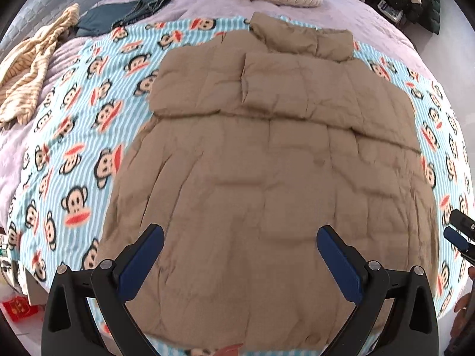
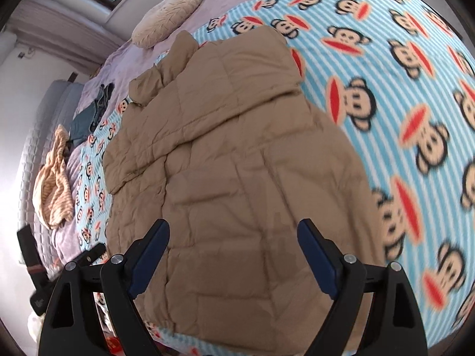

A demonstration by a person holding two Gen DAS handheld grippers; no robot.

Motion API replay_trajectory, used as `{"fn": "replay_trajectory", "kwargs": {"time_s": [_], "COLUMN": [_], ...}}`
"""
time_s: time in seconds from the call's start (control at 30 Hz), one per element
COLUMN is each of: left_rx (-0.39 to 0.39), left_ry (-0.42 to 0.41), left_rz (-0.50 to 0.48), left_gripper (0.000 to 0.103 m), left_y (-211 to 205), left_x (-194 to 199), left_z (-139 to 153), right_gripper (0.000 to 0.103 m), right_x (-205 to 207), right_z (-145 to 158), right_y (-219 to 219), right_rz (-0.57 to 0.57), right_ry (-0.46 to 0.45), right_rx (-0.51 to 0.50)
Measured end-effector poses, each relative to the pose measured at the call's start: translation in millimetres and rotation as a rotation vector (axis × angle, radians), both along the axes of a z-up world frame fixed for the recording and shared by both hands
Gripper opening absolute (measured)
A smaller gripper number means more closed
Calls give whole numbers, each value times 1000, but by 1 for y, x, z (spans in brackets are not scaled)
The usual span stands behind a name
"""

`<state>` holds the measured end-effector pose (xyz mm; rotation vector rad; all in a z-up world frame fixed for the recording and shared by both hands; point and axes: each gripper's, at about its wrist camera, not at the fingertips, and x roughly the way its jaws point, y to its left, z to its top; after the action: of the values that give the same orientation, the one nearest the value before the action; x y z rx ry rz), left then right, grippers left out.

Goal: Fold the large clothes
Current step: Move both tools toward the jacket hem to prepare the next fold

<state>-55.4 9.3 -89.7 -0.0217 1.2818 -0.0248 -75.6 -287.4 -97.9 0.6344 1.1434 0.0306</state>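
The left gripper (image 1: 240, 237) hangs with jaws spread wide and empty over the near hem of the tan quilted puffer jacket (image 1: 267, 163), which lies flat on the blue-striped monkey-print blanket (image 1: 74, 148), sleeves folded across its chest. The right gripper (image 2: 233, 233) is likewise open and holds nothing. The puffy, slippery fill could spring those sleeves loose, or a pinch could catch the blanket too.

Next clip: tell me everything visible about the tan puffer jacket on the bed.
The tan puffer jacket is quilted in padded panels, matte and wrinkled. It lies flat on the monkey-print blanket, collar at the far end, both sleeves folded across the upper body and meeting near the middle. The hem lies nearest the cameras. Both claws, left and right, hang open above it, holding nothing.
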Motion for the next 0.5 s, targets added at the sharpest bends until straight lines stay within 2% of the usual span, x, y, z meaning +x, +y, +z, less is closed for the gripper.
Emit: {"fn": "replay_trajectory", "kwargs": {"time_s": [0.2, 0.33, 0.5], "left_rx": [2, 37, 32], "left_ry": [31, 48, 77], "left_rz": [-17, -33, -26], "left_gripper": [103, 103, 103], "left_y": [28, 47, 71], "left_x": [-35, -60, -82], "left_z": [-2, -5, -12], "right_gripper": [90, 90, 90], "right_x": [-37, -61, -85], "right_z": [-7, -10, -22], "right_y": [24, 32, 35], "right_rz": [-65, -107, -139], "right_ry": [31, 58, 150], "right_rx": [27, 65, 141]}}
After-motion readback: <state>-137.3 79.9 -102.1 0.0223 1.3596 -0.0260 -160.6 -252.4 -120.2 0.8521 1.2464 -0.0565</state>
